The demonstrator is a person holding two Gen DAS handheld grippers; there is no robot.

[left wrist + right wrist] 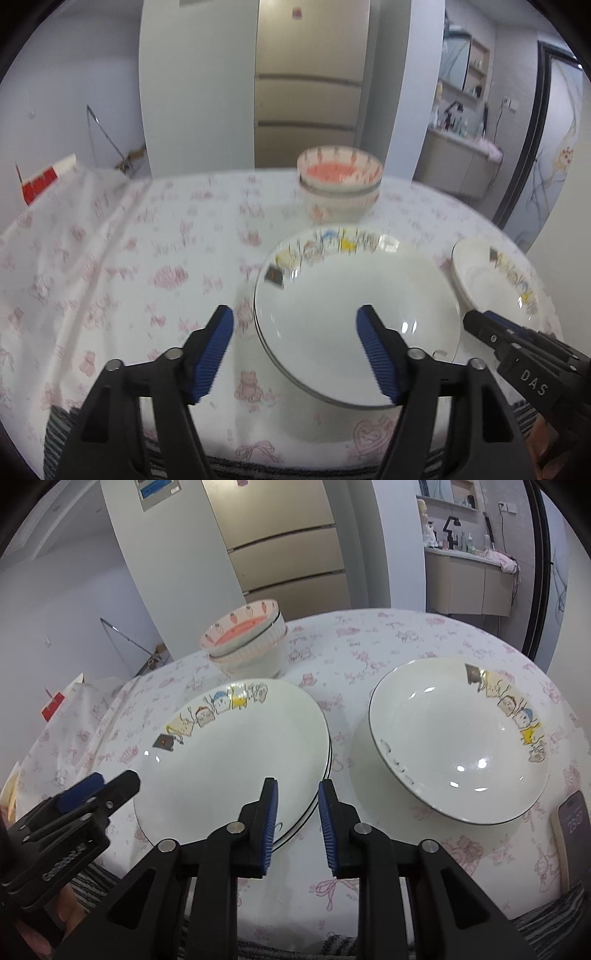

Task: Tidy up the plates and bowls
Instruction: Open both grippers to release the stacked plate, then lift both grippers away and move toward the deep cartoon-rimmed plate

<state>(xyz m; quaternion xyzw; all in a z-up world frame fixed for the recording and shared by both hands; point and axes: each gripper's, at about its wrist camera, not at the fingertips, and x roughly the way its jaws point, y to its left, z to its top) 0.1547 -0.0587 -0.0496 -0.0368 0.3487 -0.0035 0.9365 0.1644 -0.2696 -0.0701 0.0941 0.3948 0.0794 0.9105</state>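
A stack of two white plates with cartoon figures (236,753) lies on the table, also in the left wrist view (354,314). A single matching deep plate (458,738) lies to its right, seen at the right edge in the left wrist view (495,280). Two stacked strawberry bowls (247,642) stand behind, also in the left wrist view (338,184). My left gripper (295,354) is open and empty, its jaws wide over the stack's near left edge. My right gripper (297,830) is open by a narrow gap, empty, at the stack's near right rim.
The round table (388,638) has a white cloth with pink prints. A phone (574,830) lies at the right edge. A red and white box (44,181) sits at the far left. A fridge and a sink counter stand behind.
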